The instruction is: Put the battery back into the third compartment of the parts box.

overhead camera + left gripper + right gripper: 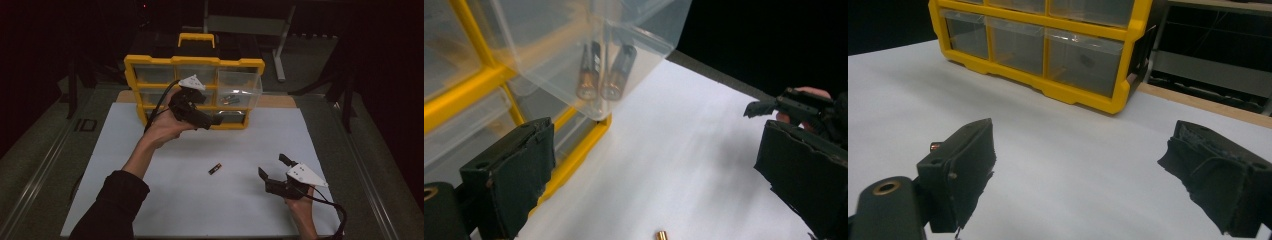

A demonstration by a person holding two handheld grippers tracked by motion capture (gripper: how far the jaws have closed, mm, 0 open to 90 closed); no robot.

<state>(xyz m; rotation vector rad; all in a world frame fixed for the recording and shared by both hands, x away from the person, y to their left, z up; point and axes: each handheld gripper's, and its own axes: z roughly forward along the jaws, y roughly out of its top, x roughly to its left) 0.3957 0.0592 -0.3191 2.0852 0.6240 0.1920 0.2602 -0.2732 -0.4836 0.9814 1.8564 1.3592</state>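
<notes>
Your left claw [212, 120] is raised in front of the yellow drawer cabinet [150, 63], just below its pulled-out clear drawer [245, 82] in the middle row on the right side. In the left gripper view its jaws stand well apart with nothing between them, and the drawer hangs out above the white surface [684, 150] with two batteries [604, 72] lying side by side on its floor, their metal ends toward you. Your right claw [272, 167] sits low near the front right of the surface, well apart from the cabinet; its jaws are also spread wide and hold nothing. A single loose battery [215, 169] lies on the surface between your two hands, nearer the right claw than the left and touching neither. In the right gripper view, a small metal end of that battery [935, 146] peeks out just beside the left-hand jaw.
</notes>
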